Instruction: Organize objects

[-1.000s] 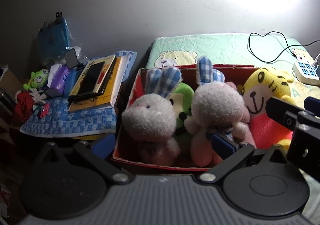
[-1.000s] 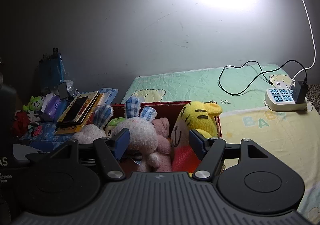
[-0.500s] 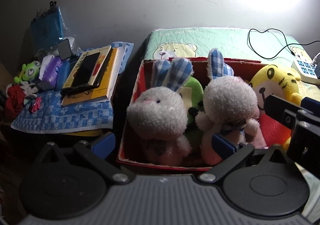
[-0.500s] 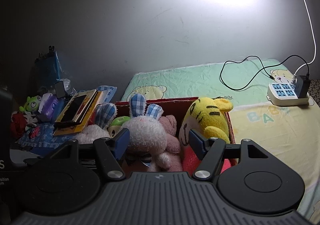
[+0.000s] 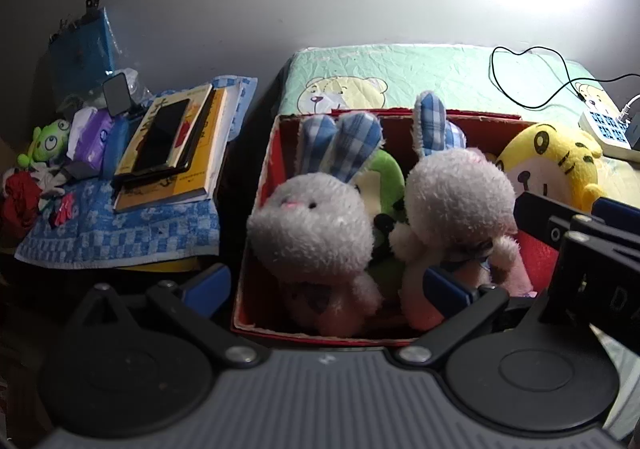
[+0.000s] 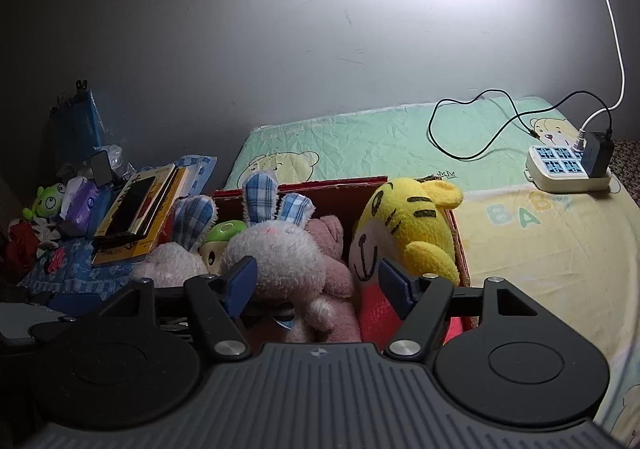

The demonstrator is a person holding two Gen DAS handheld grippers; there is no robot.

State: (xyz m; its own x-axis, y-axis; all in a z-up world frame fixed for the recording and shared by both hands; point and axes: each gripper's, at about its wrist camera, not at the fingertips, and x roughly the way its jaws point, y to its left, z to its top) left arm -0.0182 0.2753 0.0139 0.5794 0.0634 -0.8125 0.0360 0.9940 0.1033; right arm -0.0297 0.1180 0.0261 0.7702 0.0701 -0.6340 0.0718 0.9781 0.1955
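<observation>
Both tools spread wide, grasping nothing: left tool (image 5: 326, 285), right tool (image 6: 318, 279). Fluffy white rabbit plush toys (image 5: 314, 233) sitting upright inside red cardboard box (image 5: 260, 209) on bed (image 6: 520, 241).

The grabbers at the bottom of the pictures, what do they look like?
Both look alike. The left gripper and right gripper each have a grey ribbed body, two round black discs, black angled arms with silver bolts, and blue fingers. In the left view, the other gripper's black frame shows faint white letters. No hands, sleeves or cables show.
</observation>
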